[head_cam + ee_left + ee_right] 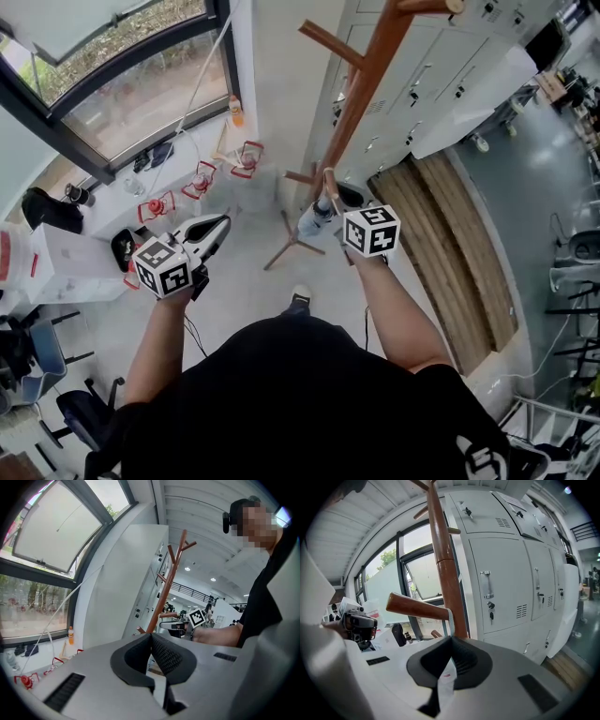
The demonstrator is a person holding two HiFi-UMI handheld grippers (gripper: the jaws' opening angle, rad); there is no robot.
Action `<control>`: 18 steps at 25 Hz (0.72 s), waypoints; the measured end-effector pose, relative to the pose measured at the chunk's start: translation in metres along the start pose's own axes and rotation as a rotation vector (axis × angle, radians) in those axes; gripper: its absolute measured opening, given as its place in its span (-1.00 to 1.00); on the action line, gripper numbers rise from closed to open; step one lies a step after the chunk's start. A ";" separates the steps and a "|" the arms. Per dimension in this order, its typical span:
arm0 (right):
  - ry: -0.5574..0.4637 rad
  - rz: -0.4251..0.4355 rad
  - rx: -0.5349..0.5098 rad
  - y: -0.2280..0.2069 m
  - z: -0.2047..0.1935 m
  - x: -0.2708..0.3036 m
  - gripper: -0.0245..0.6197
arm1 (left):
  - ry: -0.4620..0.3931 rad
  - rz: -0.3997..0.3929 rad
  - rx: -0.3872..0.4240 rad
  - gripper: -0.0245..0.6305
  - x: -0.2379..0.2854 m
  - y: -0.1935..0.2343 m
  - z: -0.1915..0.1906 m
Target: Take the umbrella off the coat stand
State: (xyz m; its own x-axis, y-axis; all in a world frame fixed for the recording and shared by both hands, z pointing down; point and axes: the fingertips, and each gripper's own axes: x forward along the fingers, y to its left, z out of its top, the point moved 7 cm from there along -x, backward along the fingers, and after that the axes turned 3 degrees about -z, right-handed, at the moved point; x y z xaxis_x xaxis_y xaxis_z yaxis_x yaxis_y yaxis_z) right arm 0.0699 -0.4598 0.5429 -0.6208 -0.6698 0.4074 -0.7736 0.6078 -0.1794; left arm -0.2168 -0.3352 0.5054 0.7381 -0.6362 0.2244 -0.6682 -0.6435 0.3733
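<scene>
Right gripper [451, 640]: jaws pressed together on a pale strap [449, 620]. A bit of white cloth with a small red mark shows just under the tips.
Strap: looped over a side peg [417, 606] and runs straight down from it into the jaws. The peg sits at 11 o'clock of the tips in the right gripper view.
Umbrella [312, 221]: pale, folded, and hanging off the coat stand [370, 84]. In the head view it is just beside the right gripper's marker cube [371, 231], at the cube's 9 o'clock, and above the stand's splayed feet.
Coat stand: reddish-brown wood. In the head view the pole slants from 1 o'clock at the top edge down toward centre. The feet [286, 246] are on the pale floor at 12 o'clock of the person's torso.
Left gripper [151, 635]: jaws together with nothing between them. In the head view it is at 9 o'clock of the umbrella, apart from the stand.
Left gripper view: the stand's pole rises at 12 o'clock beyond the tips, and the right hand's cube shows at 2 o'clock.
Lockers [506, 573]: grey-white doors with handles, close behind the stand, at 1–3 o'clock in the right gripper view.
Window [122, 84]: dark-framed, at 10–11 o'clock in the head view. An orange bottle [235, 111] stands on the ledge beside it.
Wooden floor strip [450, 253]: at 3 o'clock of the right gripper's cube in the head view.
</scene>
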 end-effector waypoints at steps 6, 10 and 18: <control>-0.007 -0.003 0.008 0.004 0.005 -0.010 -0.89 | -0.003 -0.008 0.013 -0.86 -0.009 -0.006 0.003; -0.016 -0.001 0.005 0.010 0.010 -0.017 -0.89 | -0.009 -0.009 0.021 -0.86 -0.016 -0.009 0.005; -0.029 -0.016 0.005 0.021 0.016 -0.033 -0.89 | -0.024 -0.021 0.034 -0.86 -0.026 -0.015 0.008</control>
State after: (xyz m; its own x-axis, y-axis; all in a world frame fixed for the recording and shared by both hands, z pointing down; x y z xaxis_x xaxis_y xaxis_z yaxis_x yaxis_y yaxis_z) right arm 0.0726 -0.4319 0.5116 -0.6114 -0.6916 0.3846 -0.7842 0.5948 -0.1770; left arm -0.2268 -0.3120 0.4871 0.7498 -0.6321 0.1955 -0.6558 -0.6705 0.3470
